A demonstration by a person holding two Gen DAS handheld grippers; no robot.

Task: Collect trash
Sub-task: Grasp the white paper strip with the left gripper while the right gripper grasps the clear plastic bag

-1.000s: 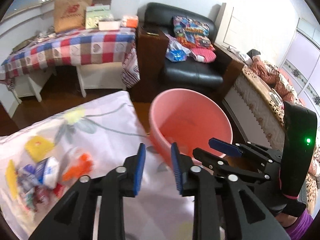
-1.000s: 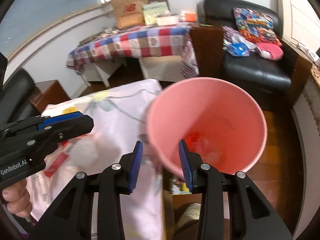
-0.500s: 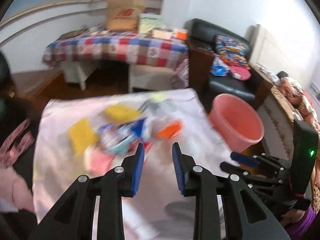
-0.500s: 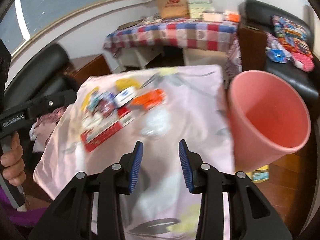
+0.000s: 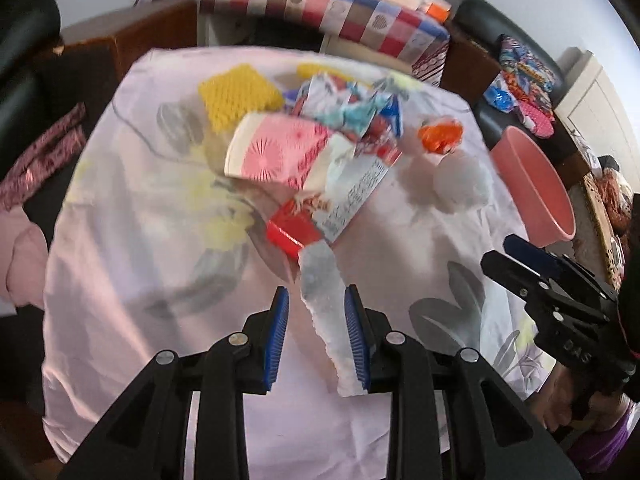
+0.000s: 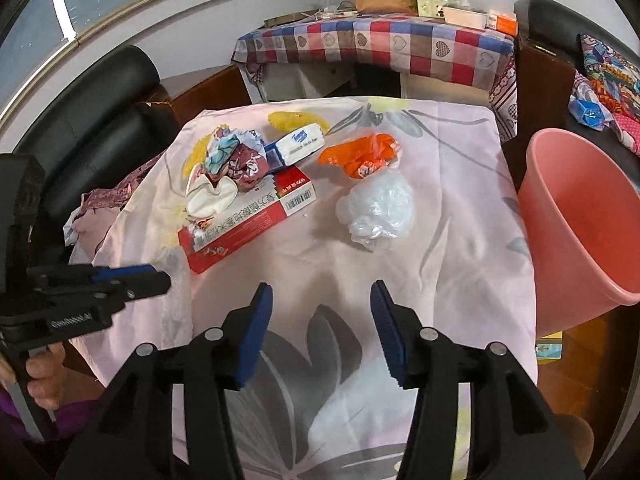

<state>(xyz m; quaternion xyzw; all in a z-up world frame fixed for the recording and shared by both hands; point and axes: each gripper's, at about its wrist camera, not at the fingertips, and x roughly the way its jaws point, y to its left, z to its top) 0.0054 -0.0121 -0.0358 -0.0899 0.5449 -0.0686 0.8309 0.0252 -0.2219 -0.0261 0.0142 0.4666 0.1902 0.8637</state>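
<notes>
**Two grippers over the litter, bin waiting at the table's edge**

My left gripper [image 5: 316, 332] hangs over a strip of clear bubble film [image 5: 326, 312], which lies between the half-spread jaws against the right-hand pad; the pads do not look pressed on it, so I log it as not gripped. My right gripper [image 6: 320, 328] is opening with nothing between its jaws, probably readying for the crumpled clear bag [image 6: 378, 210] at 12 o'clock from it. Remaining trash sits bunched mid-cloth: red box [image 6: 250, 216], orange wrapper [image 6: 362, 156], wadded packets [image 6: 234, 158]. Pink bin [image 6: 588, 224] stands off the tablecloth [image 6: 460, 264] at 3 o'clock, mouth tilted toward the table, I judge for short drops.
</notes>
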